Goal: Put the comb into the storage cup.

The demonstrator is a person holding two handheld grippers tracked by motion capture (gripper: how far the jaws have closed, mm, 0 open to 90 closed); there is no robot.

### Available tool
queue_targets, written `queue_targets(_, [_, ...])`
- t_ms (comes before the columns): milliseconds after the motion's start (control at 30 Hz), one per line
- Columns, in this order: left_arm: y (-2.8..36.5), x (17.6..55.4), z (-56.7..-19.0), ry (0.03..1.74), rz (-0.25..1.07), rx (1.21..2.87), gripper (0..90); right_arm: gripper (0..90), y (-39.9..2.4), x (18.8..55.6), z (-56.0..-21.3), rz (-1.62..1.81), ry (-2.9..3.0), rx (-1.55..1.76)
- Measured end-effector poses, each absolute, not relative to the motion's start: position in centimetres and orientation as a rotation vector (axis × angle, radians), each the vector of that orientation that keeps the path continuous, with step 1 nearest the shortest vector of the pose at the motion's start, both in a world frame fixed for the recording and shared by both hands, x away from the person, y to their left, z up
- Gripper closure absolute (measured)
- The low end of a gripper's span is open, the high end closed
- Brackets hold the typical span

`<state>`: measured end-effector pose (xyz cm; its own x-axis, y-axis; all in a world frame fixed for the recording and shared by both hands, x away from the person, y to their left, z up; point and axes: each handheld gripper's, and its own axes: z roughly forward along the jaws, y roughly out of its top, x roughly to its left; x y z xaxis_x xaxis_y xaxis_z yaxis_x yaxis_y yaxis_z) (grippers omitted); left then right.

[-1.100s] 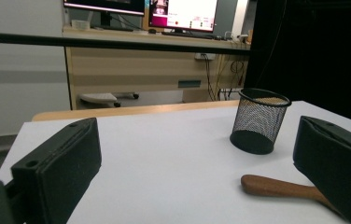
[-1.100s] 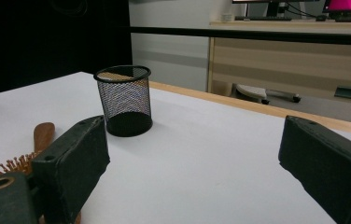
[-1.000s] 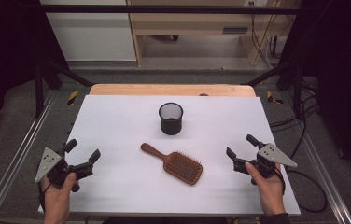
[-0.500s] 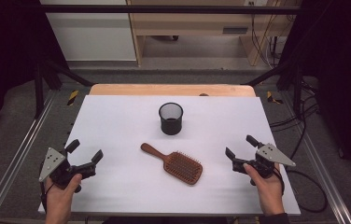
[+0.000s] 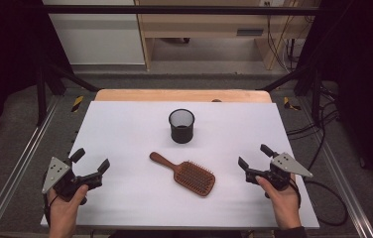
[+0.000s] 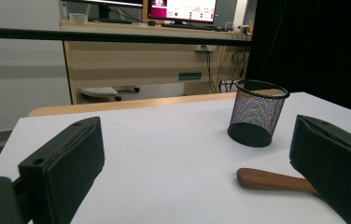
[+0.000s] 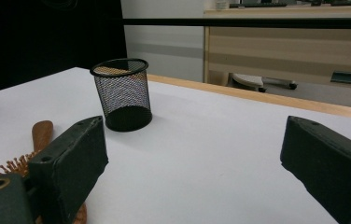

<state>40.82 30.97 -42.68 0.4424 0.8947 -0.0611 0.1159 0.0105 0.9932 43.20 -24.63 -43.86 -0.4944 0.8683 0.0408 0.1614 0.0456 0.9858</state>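
Observation:
A wooden hairbrush point(image 5: 188, 174) lies bristles up on the white table point(image 5: 125, 134), its handle pointing to the far left. Behind it a black mesh cup point(image 5: 181, 125) stands upright. My left gripper point(image 5: 91, 161) rests open near the table's front left, well left of the brush; the left gripper view has the brush handle point(image 6: 271, 179) and the cup point(image 6: 256, 112) ahead between the jaws. My right gripper point(image 5: 255, 156) is open at the front right, right of the brush head. Its own view shows the cup point(image 7: 123, 93) and the brush point(image 7: 36, 140) behind its left jaw.
A wooden strip point(image 5: 182, 95) edges the table's far side. Metal rails point(image 5: 21, 163) run along both sides of the table. Cables point(image 5: 323, 188) lie on the floor at the right. A wooden desk point(image 5: 209, 25) stands beyond the table.
The left gripper has shifted slightly toward the table's front. The right gripper, brush and cup stay where they were.

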Motion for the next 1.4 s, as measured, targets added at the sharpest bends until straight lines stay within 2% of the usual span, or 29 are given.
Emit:
queue_targets(400, [30.6,40.7,-42.6,0.964,0.771,1.445,8.2,14.8,-24.4,43.0,-43.7,1.505,1.711,1.063])
queue_targets(767, [30.3,40.7,-42.4,0.951,0.763,1.438,4.9,10.0,-24.2,43.0,-43.8,1.495,1.717,1.065])
queue_targets(1000, [28.6,41.0,-42.2,0.928,0.731,1.481,4.3,9.1,-23.9,43.3,-44.0,1.483,1.727,1.072])
queue_targets(1267, [26.2,42.3,-42.2,0.910,0.657,1.571,19.5,9.0,-23.6,43.4,-43.9,1.484,1.739,1.062])
queue_targets(1400, [25.0,43.7,-42.1,0.907,0.607,1.638,33.5,9.0,-23.7,43.3,-44.1,1.471,1.743,1.068])
